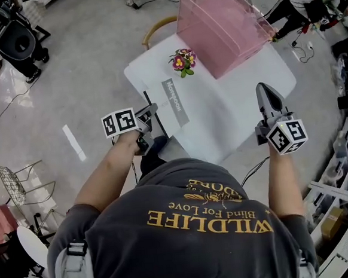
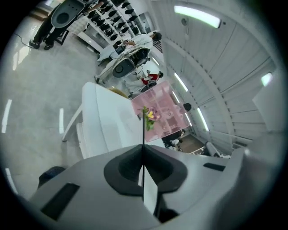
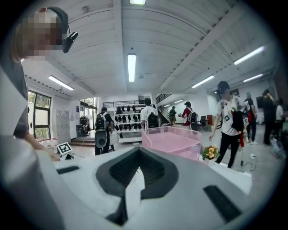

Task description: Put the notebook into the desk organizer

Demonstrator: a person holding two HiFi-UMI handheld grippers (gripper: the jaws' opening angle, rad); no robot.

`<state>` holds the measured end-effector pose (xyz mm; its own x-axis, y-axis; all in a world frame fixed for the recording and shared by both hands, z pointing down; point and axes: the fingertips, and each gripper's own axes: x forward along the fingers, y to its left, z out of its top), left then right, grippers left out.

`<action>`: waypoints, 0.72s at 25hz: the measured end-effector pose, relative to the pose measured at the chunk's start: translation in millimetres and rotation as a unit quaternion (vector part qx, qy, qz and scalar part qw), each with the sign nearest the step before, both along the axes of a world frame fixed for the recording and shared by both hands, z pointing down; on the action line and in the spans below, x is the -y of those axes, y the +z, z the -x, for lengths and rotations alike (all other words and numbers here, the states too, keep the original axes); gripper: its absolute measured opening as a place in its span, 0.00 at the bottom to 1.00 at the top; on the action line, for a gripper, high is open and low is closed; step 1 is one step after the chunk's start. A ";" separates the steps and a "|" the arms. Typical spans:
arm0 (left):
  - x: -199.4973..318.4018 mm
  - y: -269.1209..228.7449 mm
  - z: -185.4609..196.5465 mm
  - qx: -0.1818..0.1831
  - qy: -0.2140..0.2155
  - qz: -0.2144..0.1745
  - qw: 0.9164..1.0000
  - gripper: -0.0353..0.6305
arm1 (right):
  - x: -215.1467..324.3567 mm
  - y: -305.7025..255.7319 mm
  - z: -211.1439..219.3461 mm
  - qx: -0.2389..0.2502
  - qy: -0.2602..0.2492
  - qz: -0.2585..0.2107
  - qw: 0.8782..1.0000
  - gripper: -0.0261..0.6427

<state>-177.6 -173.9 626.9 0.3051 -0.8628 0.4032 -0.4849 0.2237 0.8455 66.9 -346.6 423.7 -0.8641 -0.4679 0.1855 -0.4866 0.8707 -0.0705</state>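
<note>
- Clamping left gripper (image 1: pixel 150 113) jaws onto the grey notebook (image 1: pixel 175 102), 7 o'clock from the pink desk organizer (image 1: pixel 222 23);
- Holding right gripper (image 1: pixel 265 91) jaws together, empty, at 5 o'clock.

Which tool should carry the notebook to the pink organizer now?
Left: the left tool grips the notebook by its edge; the right tool is shut, empty and apart from it.
</note>
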 end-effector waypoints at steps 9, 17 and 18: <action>72.1 -158.3 -1.5 -0.028 0.047 -0.141 0.989 0.06 | 10.2 -40.9 -23.2 0.026 0.057 -0.033 0.997 0.04; 193.5 -253.4 -7.9 -0.020 0.073 -0.209 0.975 0.06 | 38.8 -74.4 -36.3 0.036 0.104 -0.059 0.992 0.04; 209.8 -260.6 -8.0 -0.020 0.073 -0.213 0.974 0.06 | 42.3 -78.2 -38.5 0.036 0.110 -0.062 0.991 0.04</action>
<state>-169.6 -383.7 366.3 0.4456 -0.8952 0.0040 -0.4504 -0.2203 0.8652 105.3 -388.9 345.5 -0.7478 -0.6615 0.0568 -0.6630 0.7486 -0.0106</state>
